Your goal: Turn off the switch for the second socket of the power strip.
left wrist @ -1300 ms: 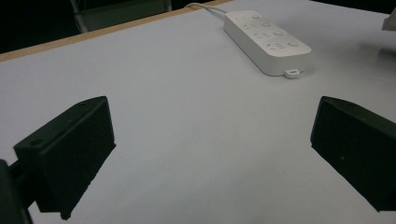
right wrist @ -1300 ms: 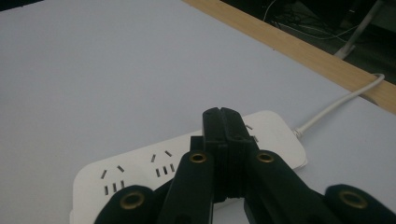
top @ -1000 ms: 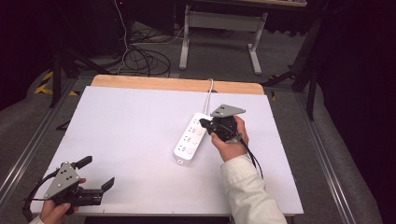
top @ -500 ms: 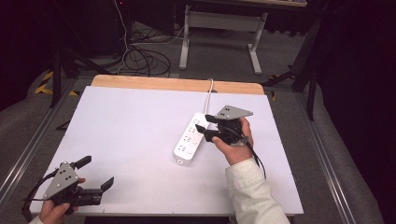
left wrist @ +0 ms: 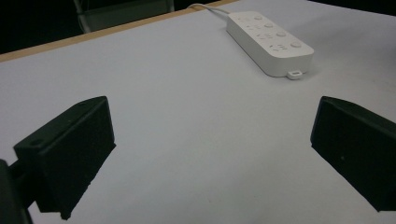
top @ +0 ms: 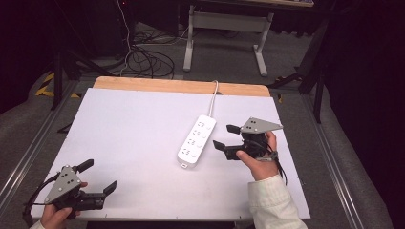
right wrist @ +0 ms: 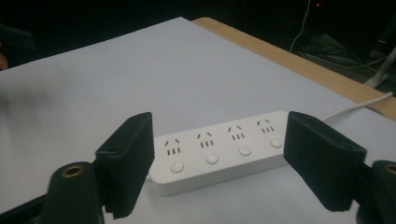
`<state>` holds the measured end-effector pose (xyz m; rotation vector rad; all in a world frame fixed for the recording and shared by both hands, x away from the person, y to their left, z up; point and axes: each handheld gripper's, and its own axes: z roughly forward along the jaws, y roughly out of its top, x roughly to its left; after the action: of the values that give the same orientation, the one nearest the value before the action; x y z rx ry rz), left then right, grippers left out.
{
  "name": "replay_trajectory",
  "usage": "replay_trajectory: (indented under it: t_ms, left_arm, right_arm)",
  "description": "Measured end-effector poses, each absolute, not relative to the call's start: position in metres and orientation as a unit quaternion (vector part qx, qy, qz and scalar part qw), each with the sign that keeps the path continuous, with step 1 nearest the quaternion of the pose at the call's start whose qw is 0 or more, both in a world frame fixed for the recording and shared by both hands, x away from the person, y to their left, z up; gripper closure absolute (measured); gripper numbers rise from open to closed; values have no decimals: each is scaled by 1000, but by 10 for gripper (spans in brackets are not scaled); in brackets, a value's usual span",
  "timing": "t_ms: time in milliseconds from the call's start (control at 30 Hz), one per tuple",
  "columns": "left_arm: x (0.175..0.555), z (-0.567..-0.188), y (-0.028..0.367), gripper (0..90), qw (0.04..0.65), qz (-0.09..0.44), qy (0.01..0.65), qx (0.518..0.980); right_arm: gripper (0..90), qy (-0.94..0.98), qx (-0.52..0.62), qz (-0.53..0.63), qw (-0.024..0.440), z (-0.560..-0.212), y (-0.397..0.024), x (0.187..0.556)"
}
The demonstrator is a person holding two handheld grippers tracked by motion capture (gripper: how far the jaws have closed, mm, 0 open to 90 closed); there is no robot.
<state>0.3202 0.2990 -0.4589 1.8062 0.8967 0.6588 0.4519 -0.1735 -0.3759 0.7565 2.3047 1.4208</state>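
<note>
A white power strip (top: 197, 141) lies on the table (top: 133, 129). The right gripper (top: 224, 138) sits just right of it, jaws apart. The left gripper (top: 99, 177) is well apart, nearer the person, jaws spread.

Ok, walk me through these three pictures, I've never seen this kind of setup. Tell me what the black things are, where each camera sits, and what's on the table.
No robot here: a person holds hand-held black two-jaw tongs, one in each hand. The high view looks down from above the person's side: the left tongs sit near the table's front left corner, the right tongs just right of the white four-socket power strip. The other two pictures come from cameras riding on the tongs, looking out between their own jaws. The left gripper view sees the strip far off; the right gripper view sees it close, lying across the gap between the jaws. The strip, with its white cable, lies on the white tabletop. Both tongs are open and hold nothing.
</note>
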Motion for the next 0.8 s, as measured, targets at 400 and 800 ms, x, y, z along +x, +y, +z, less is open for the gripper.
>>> replay_trajectory:
  t_ms: [400,800]
  left_arm:
    - [320,-459,299,4,488,272,370,742]
    - [320,-459,299,4,490,271,372,740]
  right_arm:
    - [117,818,264,492,138,-396,-205,432]
    - [95,807,273,510,115,-433,-225,419]
